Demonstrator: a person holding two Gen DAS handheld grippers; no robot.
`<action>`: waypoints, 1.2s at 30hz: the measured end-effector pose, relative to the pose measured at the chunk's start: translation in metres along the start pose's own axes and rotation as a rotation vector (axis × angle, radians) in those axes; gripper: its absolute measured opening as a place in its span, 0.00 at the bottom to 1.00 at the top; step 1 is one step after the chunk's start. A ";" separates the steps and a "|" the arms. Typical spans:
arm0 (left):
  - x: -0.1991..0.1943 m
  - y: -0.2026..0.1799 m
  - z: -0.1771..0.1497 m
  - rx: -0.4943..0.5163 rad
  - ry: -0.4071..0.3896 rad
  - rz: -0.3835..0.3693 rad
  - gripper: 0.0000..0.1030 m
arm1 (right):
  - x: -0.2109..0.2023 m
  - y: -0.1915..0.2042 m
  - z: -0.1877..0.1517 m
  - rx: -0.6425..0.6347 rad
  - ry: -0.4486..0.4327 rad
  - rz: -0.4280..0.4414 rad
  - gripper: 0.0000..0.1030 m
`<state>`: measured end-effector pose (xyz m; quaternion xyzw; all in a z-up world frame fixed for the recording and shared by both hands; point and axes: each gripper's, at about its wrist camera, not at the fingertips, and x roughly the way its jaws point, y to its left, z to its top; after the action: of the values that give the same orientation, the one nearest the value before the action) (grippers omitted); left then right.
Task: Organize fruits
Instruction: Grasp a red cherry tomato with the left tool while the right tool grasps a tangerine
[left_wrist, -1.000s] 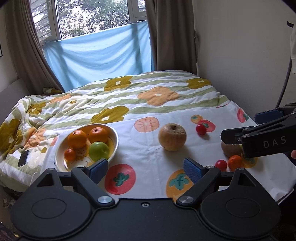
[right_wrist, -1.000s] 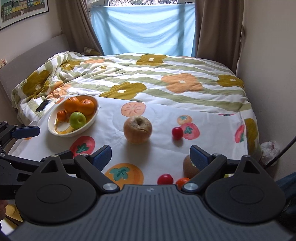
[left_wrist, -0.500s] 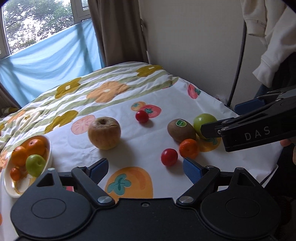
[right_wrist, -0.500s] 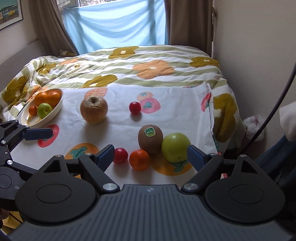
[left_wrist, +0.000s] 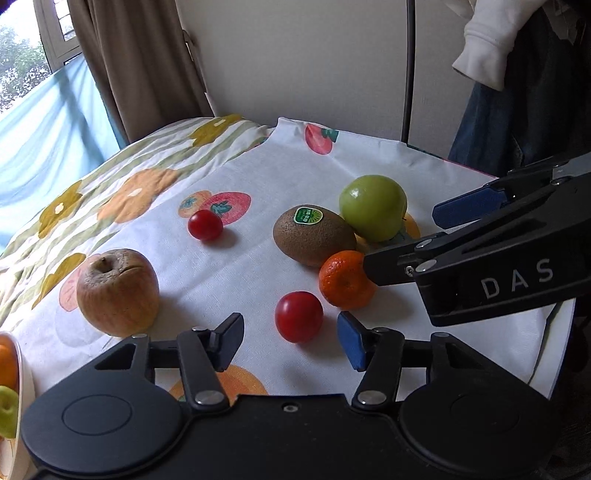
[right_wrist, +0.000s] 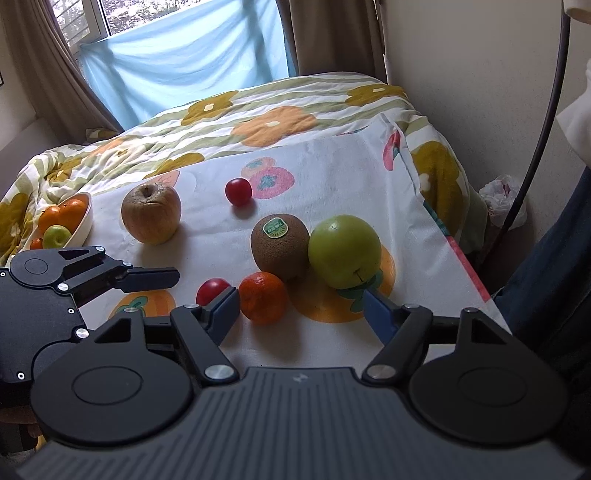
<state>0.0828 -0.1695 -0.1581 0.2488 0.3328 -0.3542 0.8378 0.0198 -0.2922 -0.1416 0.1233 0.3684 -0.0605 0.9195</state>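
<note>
Kiwi (right_wrist: 279, 247) is boxed in: green apple (right_wrist: 344, 251) touching its right, mandarin (right_wrist: 263, 296) right in front, red tomato (right_wrist: 212, 290) front-left. Bare cloth (right_wrist: 218, 236) left of the kiwi toward the brown apple (right_wrist: 151, 213); small tomato (right_wrist: 238, 191) sits behind-left.

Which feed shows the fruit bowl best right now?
The right wrist view. There the bowl sits at the left edge with most of its rim, oranges and a green fruit visible. The left wrist view catches only a sliver of it at the lower left edge.
</note>
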 end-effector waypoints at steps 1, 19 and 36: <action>0.001 0.000 0.000 0.005 -0.003 0.000 0.58 | 0.001 0.001 -0.001 0.004 0.001 -0.002 0.85; 0.014 -0.003 0.001 0.025 0.029 -0.011 0.32 | 0.019 0.005 -0.003 0.034 0.044 0.027 0.74; 0.001 0.013 -0.013 -0.075 0.064 0.060 0.32 | 0.035 0.021 -0.001 -0.050 0.069 0.065 0.50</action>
<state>0.0880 -0.1536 -0.1645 0.2383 0.3649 -0.3078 0.8457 0.0492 -0.2722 -0.1628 0.1143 0.3972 -0.0173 0.9104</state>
